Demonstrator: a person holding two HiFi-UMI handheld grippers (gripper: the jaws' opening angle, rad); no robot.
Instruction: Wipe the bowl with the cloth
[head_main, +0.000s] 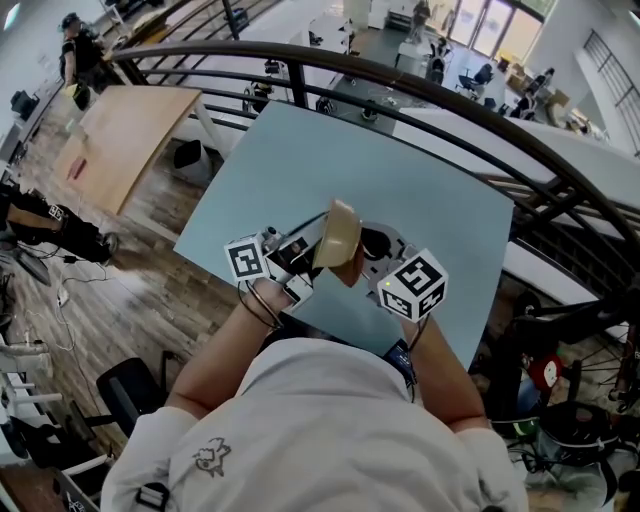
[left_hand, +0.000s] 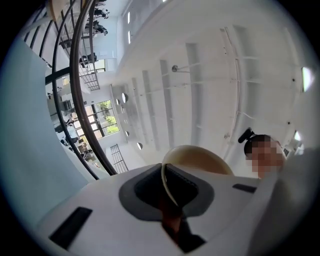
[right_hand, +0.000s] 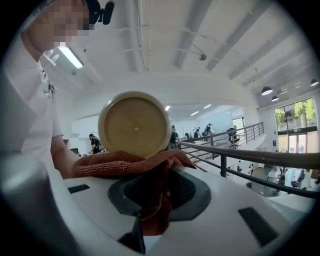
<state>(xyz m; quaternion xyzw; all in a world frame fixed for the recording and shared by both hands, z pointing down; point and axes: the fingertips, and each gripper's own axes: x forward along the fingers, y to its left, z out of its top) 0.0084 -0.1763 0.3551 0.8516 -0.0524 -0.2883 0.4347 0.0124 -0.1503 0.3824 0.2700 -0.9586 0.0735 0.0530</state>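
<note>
I hold a tan bowl (head_main: 337, 234) tipped on edge above the pale blue table (head_main: 420, 190), between the two grippers. My left gripper (head_main: 308, 252) is shut on the bowl's thin rim (left_hand: 169, 186); the bowl's body (left_hand: 200, 158) rises just behind the jaws. In the right gripper view the bowl's round underside (right_hand: 134, 123) faces the camera. My right gripper (right_hand: 155, 192) is shut on a rust-orange cloth (right_hand: 125, 162), which spreads across the jaws and touches the bowl's lower edge. The cloth is mostly hidden in the head view, where the right gripper (head_main: 366, 246) sits right of the bowl.
A black curved railing (head_main: 470, 115) runs behind the table's far side. A wooden tabletop (head_main: 125, 135) stands at the far left on the wood floor. A dark chair (head_main: 130, 392) is by my left side. People move about in the distance.
</note>
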